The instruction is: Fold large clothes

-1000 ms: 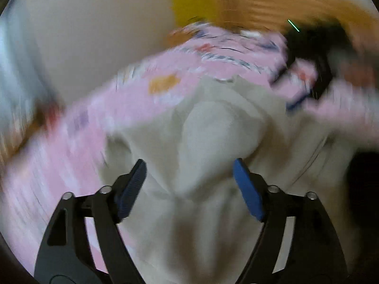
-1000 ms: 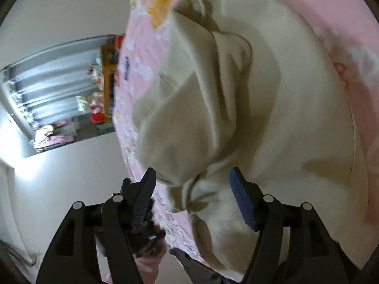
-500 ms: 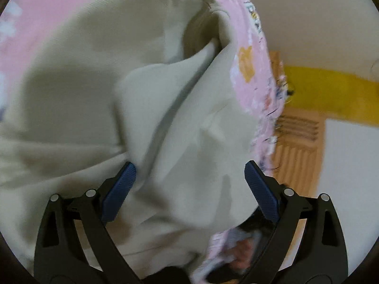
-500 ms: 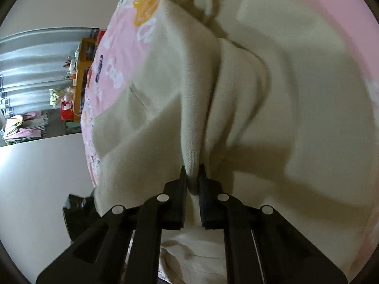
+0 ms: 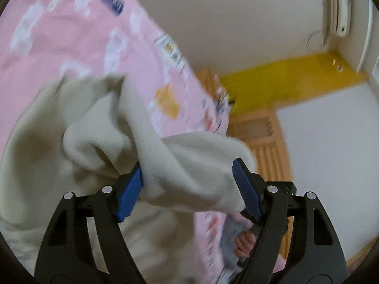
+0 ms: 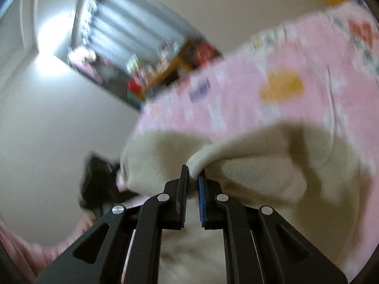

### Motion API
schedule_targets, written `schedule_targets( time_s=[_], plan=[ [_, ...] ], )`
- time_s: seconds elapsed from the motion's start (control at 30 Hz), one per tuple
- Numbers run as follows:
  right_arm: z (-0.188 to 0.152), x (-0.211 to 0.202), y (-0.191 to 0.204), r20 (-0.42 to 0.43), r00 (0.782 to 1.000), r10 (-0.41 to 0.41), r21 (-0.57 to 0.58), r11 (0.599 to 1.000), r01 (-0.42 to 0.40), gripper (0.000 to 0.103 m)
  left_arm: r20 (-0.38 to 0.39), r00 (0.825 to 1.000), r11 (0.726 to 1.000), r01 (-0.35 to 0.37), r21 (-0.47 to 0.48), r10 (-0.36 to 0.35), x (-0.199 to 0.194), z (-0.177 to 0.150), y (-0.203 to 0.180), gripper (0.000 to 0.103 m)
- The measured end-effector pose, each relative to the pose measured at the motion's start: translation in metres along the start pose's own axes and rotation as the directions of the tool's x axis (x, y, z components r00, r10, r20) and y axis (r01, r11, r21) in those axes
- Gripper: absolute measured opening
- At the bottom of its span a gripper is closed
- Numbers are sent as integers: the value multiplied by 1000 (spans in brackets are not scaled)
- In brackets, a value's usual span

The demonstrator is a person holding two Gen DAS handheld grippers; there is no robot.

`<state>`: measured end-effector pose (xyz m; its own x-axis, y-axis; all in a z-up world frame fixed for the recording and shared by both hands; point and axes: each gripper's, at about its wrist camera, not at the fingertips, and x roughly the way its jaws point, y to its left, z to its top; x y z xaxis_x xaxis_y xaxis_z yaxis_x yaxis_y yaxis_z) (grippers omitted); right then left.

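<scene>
While the right gripper (image 6: 193, 177), wide open a second ago, now pinches a fold of the cream sweatshirt (image 5: 189, 165) lifted off the pink bed sheet (image 5: 71, 35), the left gripper (image 5: 187, 184) jaws are closing around another bunch, readying the fold.

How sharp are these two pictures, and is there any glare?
Left wrist view: the gripper and beige garment between its closing jaws read fairly sharp, the pink bedspread is motion-smeared. Right wrist view: the room behind is heavily blurred, with a blown-out bright patch upper left; fisheye bending in both.
</scene>
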<state>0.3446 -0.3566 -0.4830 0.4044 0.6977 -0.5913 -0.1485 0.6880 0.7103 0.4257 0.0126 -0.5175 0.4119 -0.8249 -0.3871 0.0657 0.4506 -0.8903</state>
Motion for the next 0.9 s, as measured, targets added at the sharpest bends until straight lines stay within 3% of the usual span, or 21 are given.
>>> schedule_targets(
  time_s=[0.07, 0.13, 0.17, 0.27, 0.37, 0.43, 0.53, 0.6, 0.67, 0.73, 0.83, 0.87, 0.9],
  plan=[
    [-43, 15, -29, -105, 992, -71, 34, 997, 75, 8, -62, 997, 999, -48, -7, 47, 1, -24, 25, 72],
    [-90, 28, -57, -211, 968, -132, 73, 986, 151, 9, -110, 991, 997, -80, -13, 78, 0, -46, 43, 72],
    [-104, 30, -65, -229, 963, -144, 101, 980, 171, 9, -130, 987, 995, -101, -8, 99, -2, -57, 50, 72],
    [-128, 20, -82, -193, 969, -157, 238, 950, 201, 19, -174, 976, 991, -133, 20, 135, -8, -81, 59, 72],
    [-126, 12, -81, -183, 965, -188, 286, 929, 235, 33, -207, 961, 983, -176, 43, 182, -13, -90, 55, 72],
    [-120, 4, -74, -199, 946, -258, 272, 912, 306, 40, -191, 963, 982, -183, 51, 190, -22, -91, 37, 72],
    [-112, -20, -56, -157, 916, -370, 229, 888, 398, 46, -73, 991, 991, -105, 85, 111, -38, -80, -20, 73],
    [-114, -40, -45, -123, 912, -390, 235, 882, 409, 47, -18, 996, 991, -82, 109, 85, -36, -76, -51, 77],
    [-120, -66, -34, -95, 911, -402, 230, 881, 413, 49, -21, 993, 984, -116, 135, 120, -16, -70, -67, 81],
    [-129, -95, -21, -66, 894, -444, 190, 874, 448, 50, -97, 982, 980, -148, 134, 161, 21, -69, -64, 81],
    [-139, -123, -4, -22, 868, -496, 150, 857, 494, 52, -192, 935, 951, -274, 146, 299, 54, -90, -39, 80],
    [-143, -131, -2, -8, 865, -502, 140, 856, 498, 53, -206, 905, 923, -339, 184, 373, 59, -106, -32, 80],
    [-145, -139, -1, 11, 859, -511, 123, 853, 506, 53, -198, 890, 905, -371, 208, 411, 60, -117, -28, 80]
  ],
)
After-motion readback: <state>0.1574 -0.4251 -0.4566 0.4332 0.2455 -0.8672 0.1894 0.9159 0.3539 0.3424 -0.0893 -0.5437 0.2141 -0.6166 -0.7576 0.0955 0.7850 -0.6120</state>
